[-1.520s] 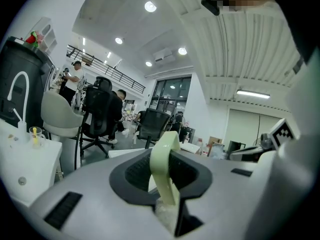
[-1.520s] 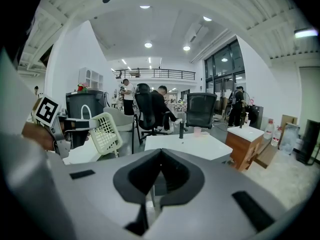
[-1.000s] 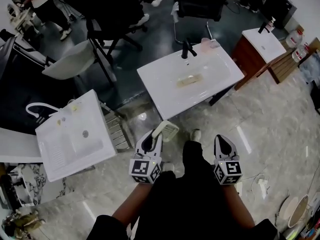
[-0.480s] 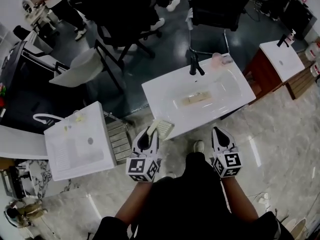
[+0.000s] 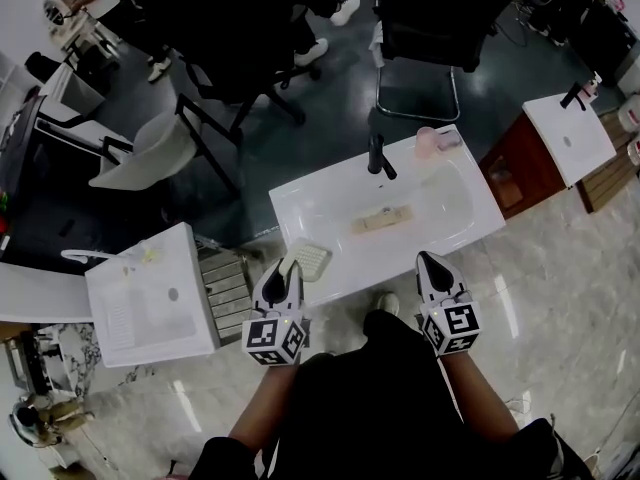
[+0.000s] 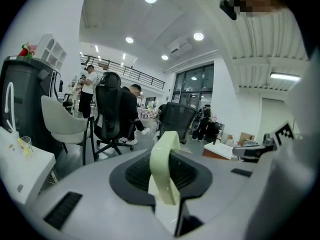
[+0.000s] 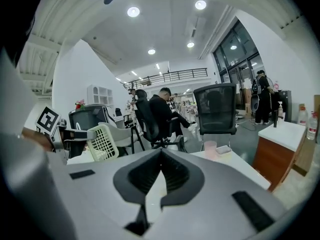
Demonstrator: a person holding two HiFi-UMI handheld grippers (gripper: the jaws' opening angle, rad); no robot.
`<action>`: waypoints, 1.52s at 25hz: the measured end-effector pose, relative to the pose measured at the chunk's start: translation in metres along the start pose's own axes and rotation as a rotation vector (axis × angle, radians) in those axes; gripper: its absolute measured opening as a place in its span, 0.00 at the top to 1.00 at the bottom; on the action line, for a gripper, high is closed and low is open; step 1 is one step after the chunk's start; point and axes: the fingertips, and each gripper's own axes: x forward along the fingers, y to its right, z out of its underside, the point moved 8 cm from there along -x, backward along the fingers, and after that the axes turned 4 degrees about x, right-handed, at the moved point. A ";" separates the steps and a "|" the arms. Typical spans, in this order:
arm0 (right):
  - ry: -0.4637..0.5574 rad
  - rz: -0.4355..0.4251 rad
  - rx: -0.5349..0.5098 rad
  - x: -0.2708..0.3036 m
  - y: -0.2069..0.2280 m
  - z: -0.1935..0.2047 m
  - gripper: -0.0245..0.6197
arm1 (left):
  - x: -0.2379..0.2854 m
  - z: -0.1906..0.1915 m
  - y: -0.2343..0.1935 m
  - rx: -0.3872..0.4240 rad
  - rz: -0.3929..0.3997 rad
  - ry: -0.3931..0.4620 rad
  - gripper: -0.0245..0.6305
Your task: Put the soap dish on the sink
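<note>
My left gripper (image 5: 288, 269) is shut on a pale green slotted soap dish (image 5: 309, 259), which hangs over the front left edge of the white sink (image 5: 325, 206). In the left gripper view the soap dish (image 6: 164, 164) stands edge-on between the jaws of that gripper (image 6: 168, 186). My right gripper (image 5: 428, 262) hovers at the sink's front right edge, shut and holding nothing. From the right gripper view, the right gripper (image 7: 160, 159) has its tips together, and the soap dish (image 7: 104, 143) shows at the left. A tan block (image 5: 383, 218) lies in the basin.
A black faucet (image 5: 378, 156) and a pink cup (image 5: 427, 142) stand at the sink's back edge. Another white sink (image 5: 150, 293) is at the left, and a third on a wooden cabinet (image 5: 570, 136) at the right. Office chairs (image 5: 425, 18) and seated people are beyond.
Both grippers have moved forward to the sink's front edge. The soap dish, still held, has gone from over the floor to over the sink's front left corner.
</note>
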 end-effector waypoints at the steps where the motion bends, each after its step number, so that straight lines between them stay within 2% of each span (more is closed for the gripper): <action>1: -0.002 -0.009 0.001 0.003 0.005 -0.003 0.97 | 0.006 0.000 0.002 -0.005 -0.007 -0.004 0.85; 5: -0.005 -0.050 0.004 0.017 0.024 -0.013 0.97 | 0.032 -0.002 0.013 -0.009 -0.024 -0.023 0.85; 8: -0.016 -0.075 -0.001 0.026 0.036 -0.014 0.97 | 0.049 -0.005 0.028 0.066 -0.016 -0.037 0.85; 10: -0.021 -0.090 0.001 0.028 0.043 -0.014 0.97 | 0.060 -0.006 0.036 0.078 -0.012 -0.040 0.85; 16: -0.029 -0.133 0.002 0.032 0.061 -0.014 0.97 | 0.093 0.011 0.038 -0.076 -0.076 -0.050 0.85; 23: -0.030 -0.137 -0.002 0.045 0.079 -0.017 0.97 | 0.140 0.031 0.036 -0.124 -0.124 -0.072 0.85; 27: -0.054 -0.124 0.008 0.056 0.084 -0.012 0.97 | 0.164 0.038 0.029 -0.111 -0.131 -0.093 0.85; 38: -0.125 -0.127 -0.058 0.099 0.091 -0.012 0.97 | 0.237 0.074 -0.004 -0.281 -0.177 -0.091 0.85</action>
